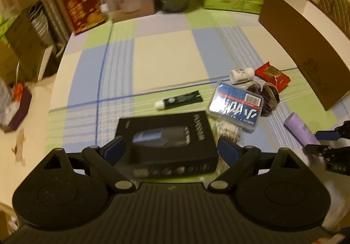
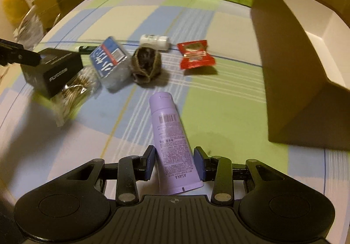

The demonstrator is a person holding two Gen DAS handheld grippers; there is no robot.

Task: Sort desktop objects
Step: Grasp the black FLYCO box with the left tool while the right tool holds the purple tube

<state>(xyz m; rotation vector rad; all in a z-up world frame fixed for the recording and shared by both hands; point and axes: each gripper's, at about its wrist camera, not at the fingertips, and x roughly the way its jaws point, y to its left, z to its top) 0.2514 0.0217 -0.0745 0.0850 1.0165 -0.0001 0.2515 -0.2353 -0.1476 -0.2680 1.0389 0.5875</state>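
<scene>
The checked tablecloth [image 2: 207, 95] bears a red packet [image 2: 195, 54] and white bottle [image 2: 155, 40].

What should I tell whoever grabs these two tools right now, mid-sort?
Left tool: closed on the black box.
Right tool: closed on the purple tube.
On the tablecloth: blue pack, red sachet, white bottle, dark tube, brown pouch, swab bag.
Done: nothing seen inside the cardboard box.
Left: place both held items, then sort the rest.
</scene>
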